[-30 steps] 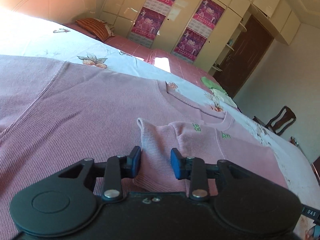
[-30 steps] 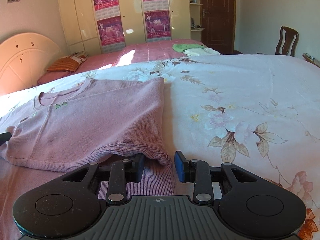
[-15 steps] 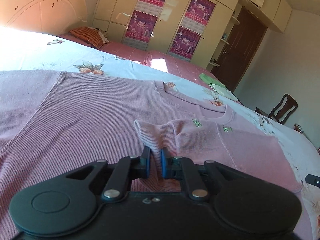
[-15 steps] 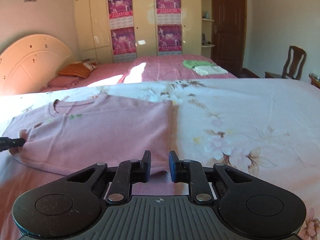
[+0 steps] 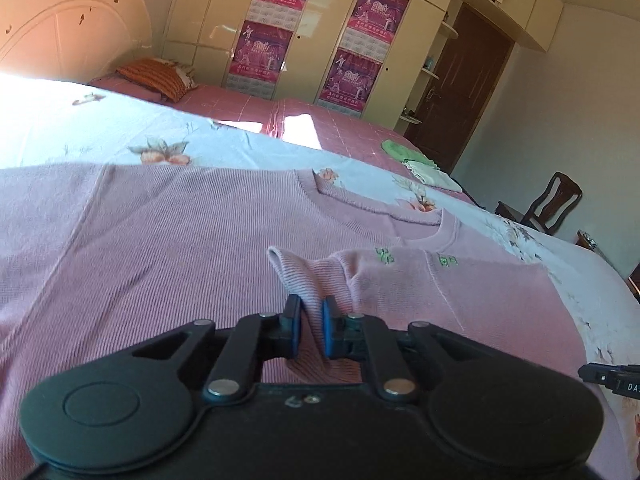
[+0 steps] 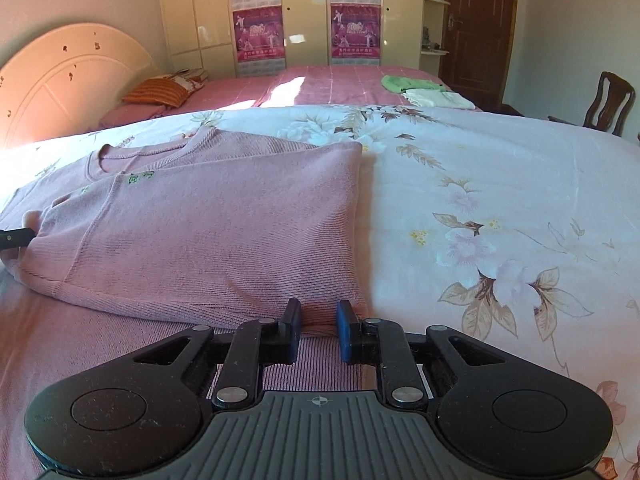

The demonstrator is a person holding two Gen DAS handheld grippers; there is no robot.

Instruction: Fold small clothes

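A pink ribbed sweater (image 5: 168, 240) lies flat on the floral bedsheet (image 6: 500, 208), its right part folded over the body (image 6: 208, 232). My left gripper (image 5: 309, 330) is shut on the folded sleeve cuff (image 5: 298, 276), which stands up between the blue pads. My right gripper (image 6: 318, 330) is shut on the folded sweater's hem corner (image 6: 320, 318), low on the bed. The left gripper's tip shows at the left edge of the right wrist view (image 6: 14, 238). The right gripper's tip shows at the right edge of the left wrist view (image 5: 608, 376).
A second bed with a pink cover (image 6: 320, 84) stands behind, carrying a striped pillow (image 6: 160, 92) and folded green and white clothes (image 6: 420, 90). A wooden chair (image 6: 608, 104) stands at the right by a dark door (image 6: 476, 28).
Both grippers closed from open onto the sweater: the left on the sleeve cuff, the right on the hem corner. Both then rose slightly with the cloth.
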